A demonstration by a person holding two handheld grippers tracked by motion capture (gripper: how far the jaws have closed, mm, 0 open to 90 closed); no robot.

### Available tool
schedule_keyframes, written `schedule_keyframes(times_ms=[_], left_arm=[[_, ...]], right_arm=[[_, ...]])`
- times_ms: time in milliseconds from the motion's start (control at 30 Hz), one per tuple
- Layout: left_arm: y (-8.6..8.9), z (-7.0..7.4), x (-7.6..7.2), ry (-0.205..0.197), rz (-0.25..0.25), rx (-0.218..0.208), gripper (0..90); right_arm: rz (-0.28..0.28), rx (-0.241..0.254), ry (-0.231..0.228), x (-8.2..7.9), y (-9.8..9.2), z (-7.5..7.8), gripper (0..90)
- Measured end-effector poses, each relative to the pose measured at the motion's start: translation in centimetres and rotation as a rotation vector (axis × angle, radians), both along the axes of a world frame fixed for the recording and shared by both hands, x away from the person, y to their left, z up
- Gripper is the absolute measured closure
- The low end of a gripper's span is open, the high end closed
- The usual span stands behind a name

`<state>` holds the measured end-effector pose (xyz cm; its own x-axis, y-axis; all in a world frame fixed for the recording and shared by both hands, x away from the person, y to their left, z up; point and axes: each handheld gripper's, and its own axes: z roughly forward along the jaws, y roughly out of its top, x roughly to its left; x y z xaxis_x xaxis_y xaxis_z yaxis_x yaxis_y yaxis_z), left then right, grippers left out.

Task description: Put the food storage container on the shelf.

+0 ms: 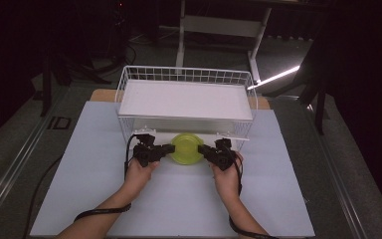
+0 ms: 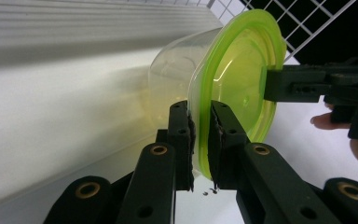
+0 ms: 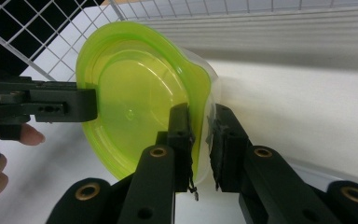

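Left gripper (image 1: 165,149) jaws clamped on the rim of the green-lidded container (image 1: 187,148), pinching its left edge; in the left gripper view the pads (image 2: 185,135) sit either side of the lime lid edge, clear tub body on the far side. Container sits between both grippers, lid facing the person, right in front of the white wire basket (image 1: 129,74), under its white shelf (image 1: 184,99). Right gripper (image 1: 205,150) jaws clamped on the opposite rim, same pinch. Both hands rest low over the white table mat (image 1: 89,164), cables trailing back toward the person.
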<state>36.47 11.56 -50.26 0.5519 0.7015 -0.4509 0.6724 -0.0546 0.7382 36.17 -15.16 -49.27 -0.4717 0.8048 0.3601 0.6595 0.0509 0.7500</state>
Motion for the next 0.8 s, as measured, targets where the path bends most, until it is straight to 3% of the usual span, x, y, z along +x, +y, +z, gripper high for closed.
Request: schedule_keyframes(times_ms=[233,367,633,800], left_arm=[[0.2,-0.2,0.5,-0.004,0.021,-0.037,80.0],[0.2,-0.2,0.8,-0.026,0.023,-0.034,79.0],[0.1,-0.4,1.5,-0.051,0.064,-0.058,75.9],[0.2,-0.5,2.1,-0.068,0.081,-0.03,70.9]], right_arm=[[-0.014,0.019,-0.015,0.3,0.1,0.2,78.1],[-0.028,0.015,-0.046,0.4,0.3,0.1,76.7],[-0.095,0.024,-0.089,0.9,0.6,-0.1,75.0],[-0.105,0.034,-0.093,1.4,0.8,-0.1,71.6]])
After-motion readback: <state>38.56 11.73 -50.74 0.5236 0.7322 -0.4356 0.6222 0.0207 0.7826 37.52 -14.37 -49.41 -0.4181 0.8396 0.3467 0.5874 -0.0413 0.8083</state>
